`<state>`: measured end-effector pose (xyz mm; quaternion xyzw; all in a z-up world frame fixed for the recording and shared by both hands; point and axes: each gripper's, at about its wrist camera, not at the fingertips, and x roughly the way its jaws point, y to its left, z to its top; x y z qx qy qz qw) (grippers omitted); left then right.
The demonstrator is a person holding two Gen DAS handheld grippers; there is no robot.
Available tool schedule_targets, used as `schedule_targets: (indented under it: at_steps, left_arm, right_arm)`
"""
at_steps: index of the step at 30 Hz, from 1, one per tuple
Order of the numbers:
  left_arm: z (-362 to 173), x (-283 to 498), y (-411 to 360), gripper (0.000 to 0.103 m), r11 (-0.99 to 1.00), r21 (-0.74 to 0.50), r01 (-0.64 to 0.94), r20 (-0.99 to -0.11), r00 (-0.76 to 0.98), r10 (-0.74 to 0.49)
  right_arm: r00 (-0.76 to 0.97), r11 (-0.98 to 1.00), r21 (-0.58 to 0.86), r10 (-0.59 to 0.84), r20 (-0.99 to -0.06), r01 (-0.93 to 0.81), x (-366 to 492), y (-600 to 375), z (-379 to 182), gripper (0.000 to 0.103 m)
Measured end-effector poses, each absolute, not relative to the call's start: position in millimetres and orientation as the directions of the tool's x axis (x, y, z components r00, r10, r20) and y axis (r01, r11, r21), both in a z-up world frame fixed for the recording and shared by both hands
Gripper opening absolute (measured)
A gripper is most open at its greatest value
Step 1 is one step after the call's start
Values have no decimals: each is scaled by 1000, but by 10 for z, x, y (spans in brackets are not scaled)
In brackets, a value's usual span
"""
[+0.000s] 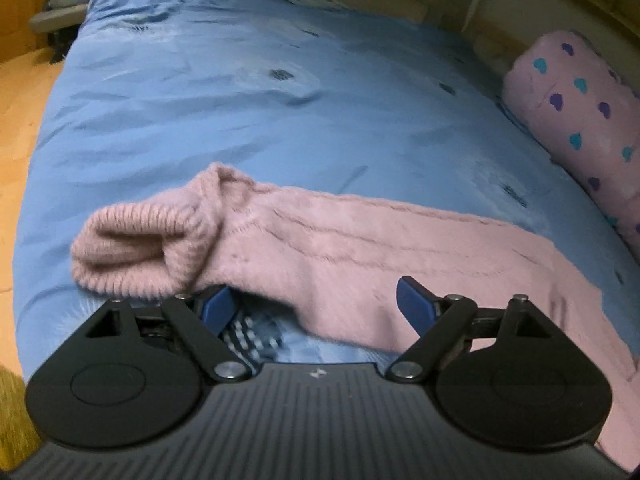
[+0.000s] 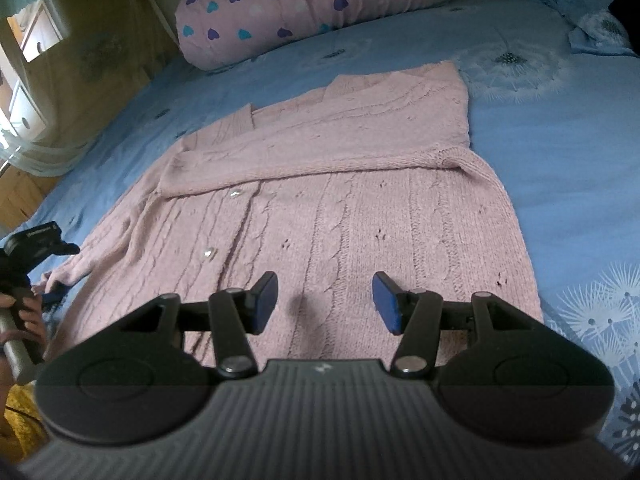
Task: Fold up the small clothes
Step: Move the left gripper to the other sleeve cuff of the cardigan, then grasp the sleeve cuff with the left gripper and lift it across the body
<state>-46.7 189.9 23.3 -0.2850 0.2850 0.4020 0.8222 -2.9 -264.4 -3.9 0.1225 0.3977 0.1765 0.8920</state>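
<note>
Right gripper (image 2: 325,304) agape above pink cardigan (image 2: 328,208); lettering unreadable.

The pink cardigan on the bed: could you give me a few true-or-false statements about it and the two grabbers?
1. The pink cardigan lies on a blue bedspread. True.
2. The right gripper is clamped shut on the knit. False: its jaws stand apart above the cardigan, holding nothing.
3. One sleeve is folded across the cardigan's front. True.
4. The cardigan closes with a zip. False: small buttons run down its front.
5. The pillow is plain white. False: it is pink with purple and teal hearts.
6. The left gripper is open, at the ribbed cuff. True.
</note>
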Motion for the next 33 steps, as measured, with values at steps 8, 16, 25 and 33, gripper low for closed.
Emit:
schedule_targets:
  at_steps: [8, 16, 25, 33]
  left_arm:
    - [175, -440, 2125, 84, 513, -247, -822, -667, 528, 526]
    - [148, -528, 2270, 15, 521, -310, -795, -665, 573, 479]
    - [683, -505, 2190, 12, 648, -359, -672, -522, 720, 457]
    - [1271, -203, 1866, 12, 781, -320, -536, -399, 824, 403]
  right_arm:
    - [622, 905, 365, 416, -663, -217, -22, -2660, -35, 55]
    - [636, 886, 408, 446, -629, -218, -27, -2716, -8, 55]
    - [642, 872, 436, 468, -607, -223, -24, -2736, 6, 56]
    - [643, 871, 432, 472, -603, -234, -23, -2732, 4, 56]
